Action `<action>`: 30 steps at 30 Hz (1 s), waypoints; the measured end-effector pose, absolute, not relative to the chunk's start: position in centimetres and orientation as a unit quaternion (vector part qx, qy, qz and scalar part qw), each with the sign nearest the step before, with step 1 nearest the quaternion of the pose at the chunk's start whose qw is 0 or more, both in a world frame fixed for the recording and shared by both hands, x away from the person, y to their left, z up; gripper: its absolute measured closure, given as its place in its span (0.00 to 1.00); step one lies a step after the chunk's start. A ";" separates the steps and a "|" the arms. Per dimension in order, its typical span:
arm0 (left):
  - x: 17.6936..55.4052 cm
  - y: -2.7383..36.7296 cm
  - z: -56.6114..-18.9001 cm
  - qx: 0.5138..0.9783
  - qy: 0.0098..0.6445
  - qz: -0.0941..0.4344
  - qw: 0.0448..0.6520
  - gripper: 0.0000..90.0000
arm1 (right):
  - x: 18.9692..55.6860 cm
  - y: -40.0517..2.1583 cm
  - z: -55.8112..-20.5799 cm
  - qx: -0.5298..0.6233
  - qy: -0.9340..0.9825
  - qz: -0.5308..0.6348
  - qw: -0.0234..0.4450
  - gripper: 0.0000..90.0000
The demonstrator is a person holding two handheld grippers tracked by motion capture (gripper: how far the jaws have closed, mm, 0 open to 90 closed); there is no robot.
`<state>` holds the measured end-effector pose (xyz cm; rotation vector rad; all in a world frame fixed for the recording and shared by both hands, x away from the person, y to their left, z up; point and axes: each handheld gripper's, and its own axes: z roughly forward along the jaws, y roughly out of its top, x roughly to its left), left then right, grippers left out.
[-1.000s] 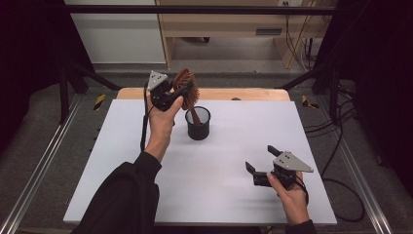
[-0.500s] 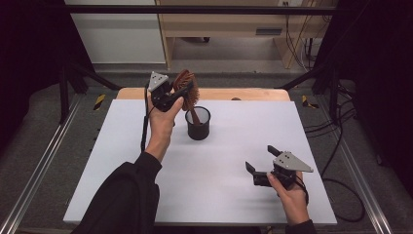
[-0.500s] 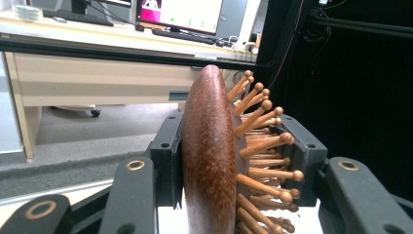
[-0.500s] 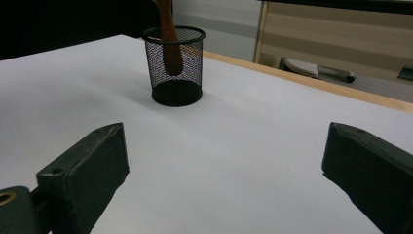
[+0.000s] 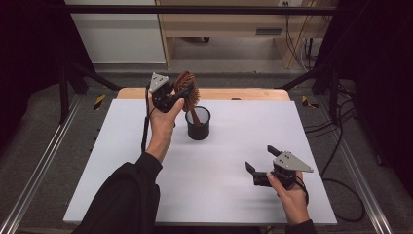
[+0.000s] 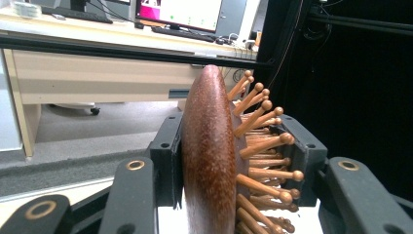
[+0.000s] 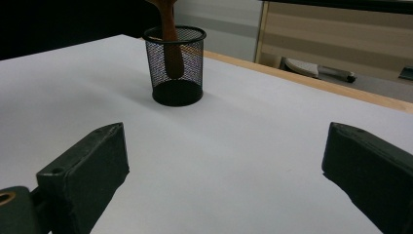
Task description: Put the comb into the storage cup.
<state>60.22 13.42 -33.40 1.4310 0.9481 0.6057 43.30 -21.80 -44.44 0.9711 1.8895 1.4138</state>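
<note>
Two tools are working over the white bench [image 5: 122,161], and only one of them is carrying anything. The left tool [image 5: 181,93] is clenching the head of a wooden hairbrush [image 5: 187,92], with its jaws pressing the smooth brown back on one side and the peg bristles on the other, as the left gripper view is showing at close range on the hairbrush [image 6: 209,156]. The brush is standing nearly upright, head up, and its handle is reaching down into the black mesh cup [image 5: 198,124], which is sitting toward the far middle of the bench. In the right gripper view the handle [image 7: 171,46] is showing through the mesh of the cup [image 7: 175,68], with its tip hanging above the cup's floor rather than resting on it, as far as I can judge.

So the relation that matters is vertical: the brush's long axis is lining up with the cup's opening, and the cup is lying directly below the left tool. Any coming move, whether lowering or lifting, is likely to run along that axis, and a tilt could catch the handle on the rim.

The right tool [image 5: 265,168] is lying released, jaws spread wide and holding nothing, near the front right of the bench, well apart from the cup, while the left hand [image 5: 163,122] is much nearer.
</note>
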 end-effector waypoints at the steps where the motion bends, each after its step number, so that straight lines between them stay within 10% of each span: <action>1: 60.2 13.4 -33.4 0.622 0.411 0.263 0.613 0.56 | 43.3 -21.8 -44.4 0.364 0.708 0.530 0.290 0.04; 30: 60.3 13.5 -34.2 0.626 0.415 0.256 0.609 0.56 | 43.3 -21.6 -44.6 0.366 0.710 0.528 0.289 0.04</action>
